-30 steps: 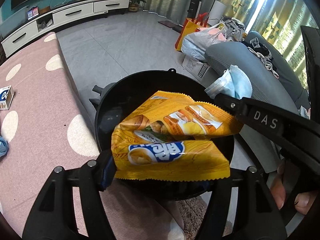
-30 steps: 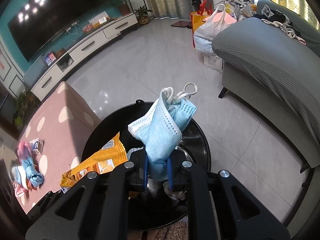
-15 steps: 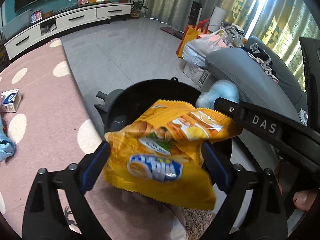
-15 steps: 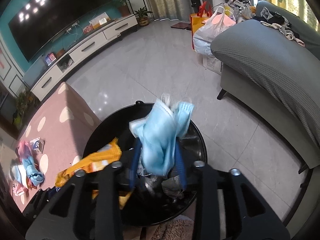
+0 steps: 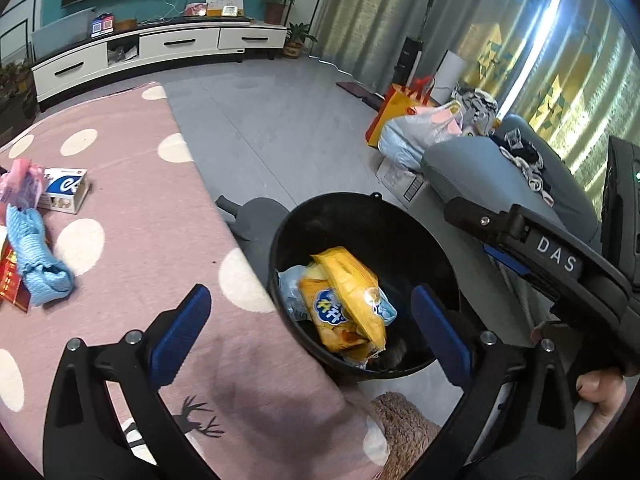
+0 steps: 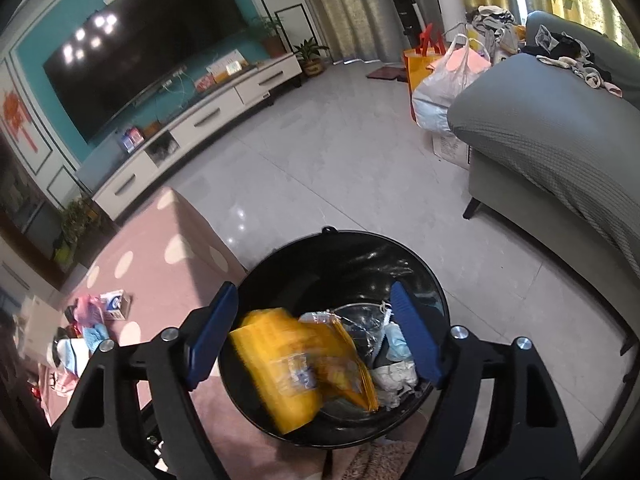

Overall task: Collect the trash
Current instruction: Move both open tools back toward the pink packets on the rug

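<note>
**Two pieces binned, still a pile left on the tabletop**

Both tools are spread wide and holding nothing right now. The left tool [image 5: 308,324] hangs over the near edge of the black trash bin [image 5: 320,216], and the right tool [image 6: 316,332] sits right above the same bin, looking straight down into it.

What's done: the yellow snack wrapper [image 5: 344,300] lies inside the bin, with a light blue face mask [image 6: 394,340] tucked beside it toward the bin's right wall. There's also some crumpled white paper [image 6: 394,376] and clear plastic down there. The wrapper looks blurred in the right wrist view, so I'd guess it's only just settling.

What's left: the pink polka-dot tabletop [image 5: 132,216] isn't done. Over on its far left there's a small white and blue box [image 5: 64,190], a pink crumpled bag [image 5: 22,182] just beside it, a blue cloth-like wad [image 5: 38,260] and something red [image 5: 10,280] partly under that wad at the frame edge. Can't tell whether every one of those counts as trash.

So I'd call it partway through, maybe around half. Next job is probably swinging back left to that cluster, which is well apart from the bin.
</note>
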`<act>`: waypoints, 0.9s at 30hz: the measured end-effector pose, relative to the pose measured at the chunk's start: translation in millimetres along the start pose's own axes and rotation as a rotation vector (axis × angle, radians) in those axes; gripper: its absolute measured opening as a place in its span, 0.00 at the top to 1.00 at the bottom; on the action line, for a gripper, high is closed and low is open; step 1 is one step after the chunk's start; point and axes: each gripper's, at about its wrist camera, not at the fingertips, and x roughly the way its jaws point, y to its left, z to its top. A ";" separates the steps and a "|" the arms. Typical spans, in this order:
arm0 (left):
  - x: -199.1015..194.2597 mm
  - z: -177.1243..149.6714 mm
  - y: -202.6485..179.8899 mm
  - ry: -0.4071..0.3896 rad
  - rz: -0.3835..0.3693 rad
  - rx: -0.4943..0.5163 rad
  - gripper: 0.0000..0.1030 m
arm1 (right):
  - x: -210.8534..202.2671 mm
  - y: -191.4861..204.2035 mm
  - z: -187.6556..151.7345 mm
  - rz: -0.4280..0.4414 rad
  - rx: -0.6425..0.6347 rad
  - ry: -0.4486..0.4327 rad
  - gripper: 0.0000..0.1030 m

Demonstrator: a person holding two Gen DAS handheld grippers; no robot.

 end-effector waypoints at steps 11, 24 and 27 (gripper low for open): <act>-45.6 -5.2 80.4 -0.060 0.077 -0.182 0.03 | 8.4 40.6 -6.0 0.062 -0.075 0.020 0.19; -126.0 -48.7 248.6 -0.142 0.318 -0.534 0.03 | 48.8 148.5 -42.8 0.215 -0.270 0.157 0.07; -143.7 -59.7 286.5 -0.153 0.370 -0.600 0.03 | 61.1 186.9 -60.7 0.240 -0.343 0.203 0.07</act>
